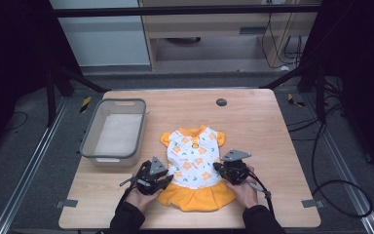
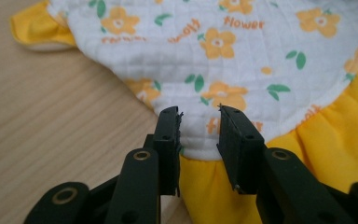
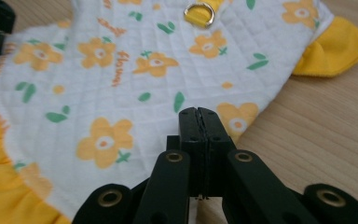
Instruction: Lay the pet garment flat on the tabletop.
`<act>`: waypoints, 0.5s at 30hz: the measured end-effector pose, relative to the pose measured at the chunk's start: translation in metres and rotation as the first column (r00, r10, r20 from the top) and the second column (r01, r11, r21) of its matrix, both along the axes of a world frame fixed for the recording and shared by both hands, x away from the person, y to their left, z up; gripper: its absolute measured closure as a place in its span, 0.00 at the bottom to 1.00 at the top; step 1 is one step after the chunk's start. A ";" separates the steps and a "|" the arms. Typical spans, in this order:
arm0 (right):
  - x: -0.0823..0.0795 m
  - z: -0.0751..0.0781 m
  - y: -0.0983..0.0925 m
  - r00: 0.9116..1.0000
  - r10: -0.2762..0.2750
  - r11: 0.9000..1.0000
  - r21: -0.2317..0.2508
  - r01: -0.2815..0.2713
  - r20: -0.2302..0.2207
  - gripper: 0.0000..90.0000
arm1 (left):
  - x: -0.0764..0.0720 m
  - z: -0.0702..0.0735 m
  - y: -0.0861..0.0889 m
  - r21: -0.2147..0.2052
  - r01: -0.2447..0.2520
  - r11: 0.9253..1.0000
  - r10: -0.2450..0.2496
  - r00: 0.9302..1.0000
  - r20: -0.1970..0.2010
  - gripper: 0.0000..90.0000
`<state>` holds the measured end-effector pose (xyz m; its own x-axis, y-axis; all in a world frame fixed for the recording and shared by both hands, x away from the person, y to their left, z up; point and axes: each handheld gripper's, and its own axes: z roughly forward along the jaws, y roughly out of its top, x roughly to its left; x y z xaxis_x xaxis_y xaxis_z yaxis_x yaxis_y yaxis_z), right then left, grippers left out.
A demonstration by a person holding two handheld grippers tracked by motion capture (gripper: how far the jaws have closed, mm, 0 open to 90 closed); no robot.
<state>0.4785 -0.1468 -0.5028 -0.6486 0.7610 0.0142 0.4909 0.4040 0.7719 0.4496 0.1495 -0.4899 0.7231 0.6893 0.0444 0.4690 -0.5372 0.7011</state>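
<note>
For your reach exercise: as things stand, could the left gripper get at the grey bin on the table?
Probably yes. The left gripper sits at the dress's near-left edge, jaws open with fabric between them, and the grey bin lies just ahead and to its left, with bare table in between.

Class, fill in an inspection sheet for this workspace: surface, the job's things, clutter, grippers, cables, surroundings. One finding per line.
Surface: wooden table, tape marks at its front corners.
Job's things: small floral dress with yellow skirt lying flat; grey bin to its left, nothing seen inside.
Clutter: dark round disc near the far edge.
Grippers: left gripper open over the dress's waist; right gripper shut at the dress's side edge; whether it pinches cloth is unclear.
Cables: one trails from each gripper; more on the floor, right.
Surroundings: black frame, shelving behind.
</note>
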 end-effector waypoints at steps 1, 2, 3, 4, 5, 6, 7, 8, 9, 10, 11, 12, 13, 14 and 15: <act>0.000 -0.001 0.000 1.000 -0.006 1.000 -0.007 0.006 -0.010 1.00 | -0.001 -0.002 -0.001 0.012 0.001 1.000 -0.001 1.000 0.004 0.76; 0.000 -0.003 -0.001 1.000 -0.011 1.000 -0.002 0.011 -0.015 1.00 | -0.002 -0.002 -0.002 0.016 0.001 1.000 -0.001 1.000 0.011 0.76; 0.000 -0.003 -0.001 1.000 -0.011 1.000 -0.002 0.011 -0.015 1.00 | -0.002 -0.002 -0.003 0.023 0.002 1.000 -0.002 1.000 0.017 0.76; -0.001 -0.002 -0.001 1.000 -0.014 1.000 -0.005 0.014 -0.017 1.00 | -0.003 -0.002 -0.004 0.026 0.002 1.000 -0.003 1.000 0.024 0.76; -0.002 -0.002 -0.001 1.000 -0.017 1.000 -0.015 0.017 -0.014 1.00 | -0.003 -0.002 -0.004 0.034 0.003 0.999 -0.004 1.000 0.028 0.76; -0.003 -0.002 -0.002 1.000 -0.018 1.000 -0.013 0.018 -0.018 1.00 | -0.004 -0.002 -0.004 0.035 0.005 0.999 -0.006 1.000 0.030 0.76; -0.003 -0.002 -0.002 1.000 -0.019 1.000 -0.014 0.019 -0.018 1.00 | -0.003 -0.002 -0.004 0.031 0.004 1.000 -0.005 1.000 0.030 0.76; -0.003 -0.002 -0.002 1.000 -0.021 1.000 -0.012 0.021 -0.019 0.99 | -0.004 -0.001 -0.003 0.031 0.002 1.000 -0.003 1.000 0.029 0.75; -0.004 -0.001 -0.002 1.000 -0.020 1.000 -0.008 0.020 -0.020 0.99 | -0.004 0.000 -0.002 0.023 0.000 1.000 -0.001 0.999 0.035 0.74; -0.004 0.000 -0.003 1.000 -0.020 1.000 -0.003 0.020 -0.021 0.98 | -0.004 0.001 0.000 0.017 -0.001 1.000 0.000 0.999 0.043 0.73; -0.005 0.001 -0.004 1.000 -0.020 1.000 0.007 0.020 -0.015 0.97 | -0.005 0.002 0.001 0.012 -0.005 1.000 0.004 0.999 0.047 0.71; -0.005 0.003 -0.005 1.000 -0.020 1.000 0.017 0.020 -0.011 0.96 | -0.005 0.005 0.004 -0.005 -0.009 1.000 0.009 0.999 0.045 0.69; -0.006 0.006 -0.007 1.000 -0.026 0.999 0.034 0.026 -0.003 0.94 | -0.005 0.007 0.007 -0.020 -0.017 1.000 0.018 0.999 0.049 0.67; -0.008 0.009 -0.010 0.999 -0.033 0.998 0.048 0.032 0.003 0.93 | -0.006 0.009 0.010 -0.033 -0.019 0.999 0.021 0.998 0.055 0.65; -0.009 0.011 -0.012 0.999 -0.035 0.998 0.058 0.034 0.013 0.92 | -0.007 0.014 0.015 -0.055 -0.022 0.998 0.026 0.997 0.066 0.64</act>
